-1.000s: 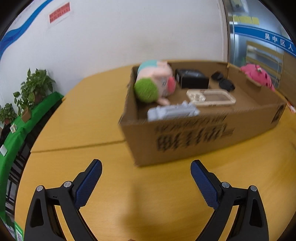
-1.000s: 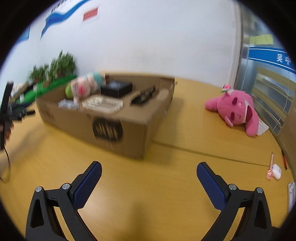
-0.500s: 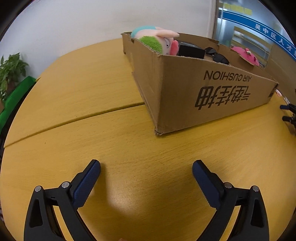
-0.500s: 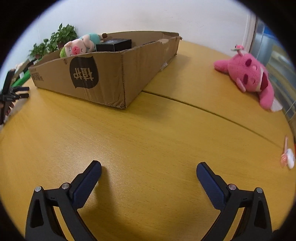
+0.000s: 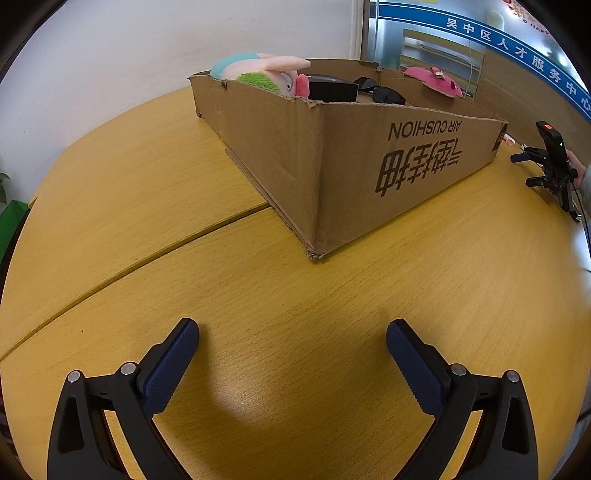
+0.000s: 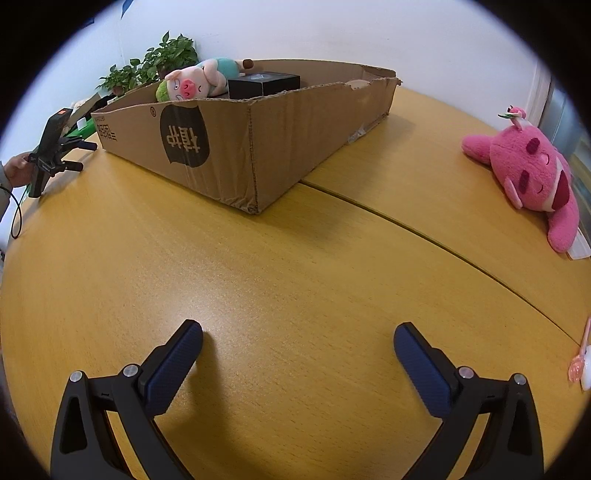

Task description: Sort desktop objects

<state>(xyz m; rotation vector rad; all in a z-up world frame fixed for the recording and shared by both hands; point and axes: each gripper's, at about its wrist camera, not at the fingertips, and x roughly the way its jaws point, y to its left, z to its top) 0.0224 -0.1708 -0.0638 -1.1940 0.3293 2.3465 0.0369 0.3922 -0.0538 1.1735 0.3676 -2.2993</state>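
The left gripper (image 5: pixel 292 341) stands wide and empty at the bottom of its frame, low over the yellow wooden table (image 5: pixel 147 192); the right gripper (image 6: pixel 298 343) likewise, spread and empty. A seam crosses the tabletop; a white wall (image 6: pixel 332 33) rises behind. The cardboard box (image 5: pixel 369 155) fills upper centre, holding a pig plush (image 6: pixel 195 83), black case (image 6: pixel 262 85) and sunglasses (image 5: pixel 380 92). A pink plush (image 6: pixel 528 173) lies at right, on the table; potted plants (image 6: pixel 159 62) upper left.
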